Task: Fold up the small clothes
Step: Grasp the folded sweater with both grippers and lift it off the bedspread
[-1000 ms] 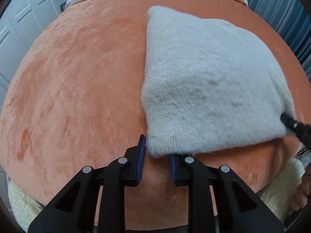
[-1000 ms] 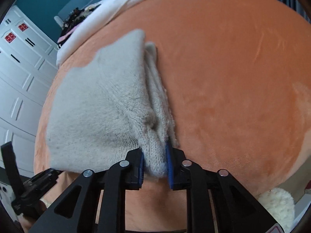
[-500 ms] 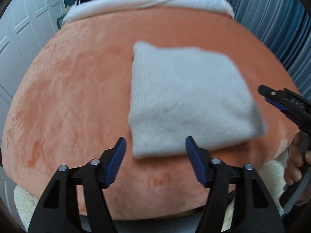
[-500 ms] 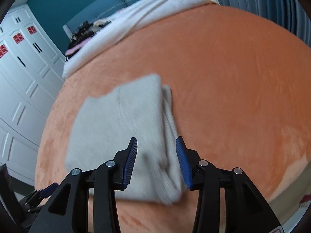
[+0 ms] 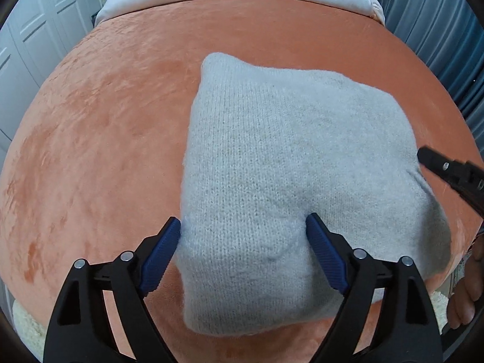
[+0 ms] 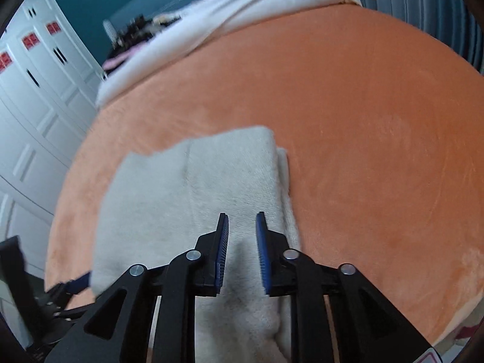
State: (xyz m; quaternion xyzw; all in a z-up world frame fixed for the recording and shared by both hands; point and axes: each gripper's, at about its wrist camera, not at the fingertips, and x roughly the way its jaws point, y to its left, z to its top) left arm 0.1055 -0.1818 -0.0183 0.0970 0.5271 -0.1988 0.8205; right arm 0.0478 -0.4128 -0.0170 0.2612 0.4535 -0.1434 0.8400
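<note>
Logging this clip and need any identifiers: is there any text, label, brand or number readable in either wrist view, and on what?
None readable.
Red square stickers on the white wardrobe doors: markings too small and blurred to read.
Folded grey knit garment, orange blanket, left gripper, right gripper: no print visible.

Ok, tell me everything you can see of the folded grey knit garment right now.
The folded grey knit garment is a fuzzy, roughly rectangular bundle lying flat on the orange plush bedcover. Layered edges show along its right side. The open left gripper straddles its near corner, pads touching the knit; the open right gripper sits over its near right part.
</note>
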